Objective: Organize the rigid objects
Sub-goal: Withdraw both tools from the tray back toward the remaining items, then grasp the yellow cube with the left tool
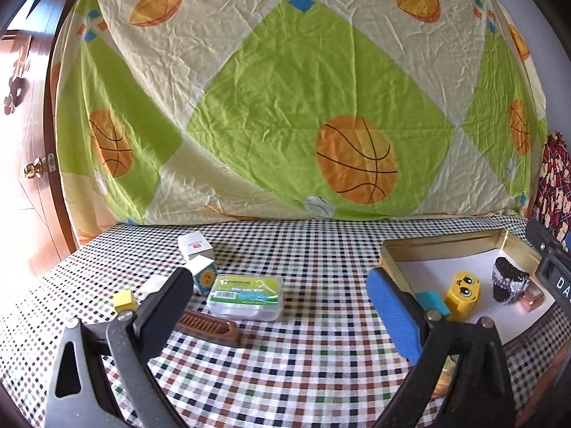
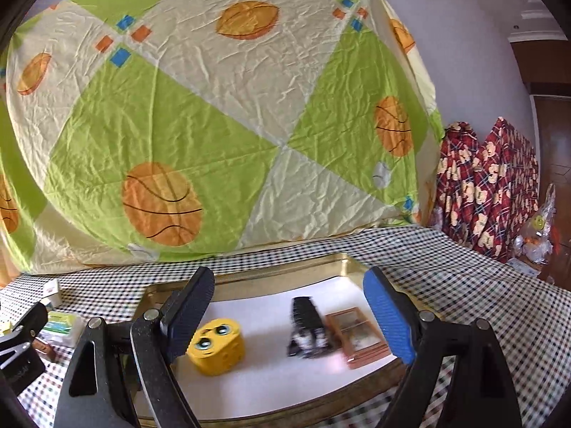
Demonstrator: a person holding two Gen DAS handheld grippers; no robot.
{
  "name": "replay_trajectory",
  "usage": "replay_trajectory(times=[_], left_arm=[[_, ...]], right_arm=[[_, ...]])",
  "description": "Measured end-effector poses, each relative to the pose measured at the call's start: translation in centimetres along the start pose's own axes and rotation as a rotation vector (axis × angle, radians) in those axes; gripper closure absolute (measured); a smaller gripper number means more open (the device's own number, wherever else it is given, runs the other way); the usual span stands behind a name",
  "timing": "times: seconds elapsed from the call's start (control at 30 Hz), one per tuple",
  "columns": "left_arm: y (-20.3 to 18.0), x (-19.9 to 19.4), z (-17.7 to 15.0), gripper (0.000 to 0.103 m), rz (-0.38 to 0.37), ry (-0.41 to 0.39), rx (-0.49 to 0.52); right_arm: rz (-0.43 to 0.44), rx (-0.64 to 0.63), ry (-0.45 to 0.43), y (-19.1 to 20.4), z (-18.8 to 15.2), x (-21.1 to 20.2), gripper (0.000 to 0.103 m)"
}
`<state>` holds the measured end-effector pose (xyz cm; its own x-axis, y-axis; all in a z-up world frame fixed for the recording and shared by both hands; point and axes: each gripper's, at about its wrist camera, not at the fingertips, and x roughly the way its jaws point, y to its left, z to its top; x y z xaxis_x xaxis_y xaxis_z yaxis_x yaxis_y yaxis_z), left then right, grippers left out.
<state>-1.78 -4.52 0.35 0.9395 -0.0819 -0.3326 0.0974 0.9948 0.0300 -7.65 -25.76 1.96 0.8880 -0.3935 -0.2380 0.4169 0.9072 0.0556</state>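
Holding two grippers over a checked table, we kept both sets of fingers wide and empty. Our left gripper faced a clear plastic box, a brown comb and small cubes. Our right gripper hung over a gold tray containing a yellow face block, a black-and-white item and a brown case.
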Motion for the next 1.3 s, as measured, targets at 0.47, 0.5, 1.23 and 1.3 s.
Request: replay_trajectory(times=[0.47,0.5,1.23,1.3], left_arm=[[4.7,1.1,-0.1,0.004,0.053,0.032,-0.011],[5.0,1.2,-0.1,0.004,0.057,0.034,-0.010],[15.2,6.3,-0.2,0.004,0.146,0.213,-0.029],[16.6,7.0,-0.4,0.004,0.155,0.249,-0.044]], right_arm=[[0.131,-0.034,0.006,7.8,-0.9,-1.5,0.016],[0.138,-0.036,0.005,8.3,-0.9,-1.6,0.016],[0.296,-0.106,0.071,16.0,-2.0,-1.8,0.016],[0.312,-0.104,0.083,16.6,-2.1,-1.7,0.016]])
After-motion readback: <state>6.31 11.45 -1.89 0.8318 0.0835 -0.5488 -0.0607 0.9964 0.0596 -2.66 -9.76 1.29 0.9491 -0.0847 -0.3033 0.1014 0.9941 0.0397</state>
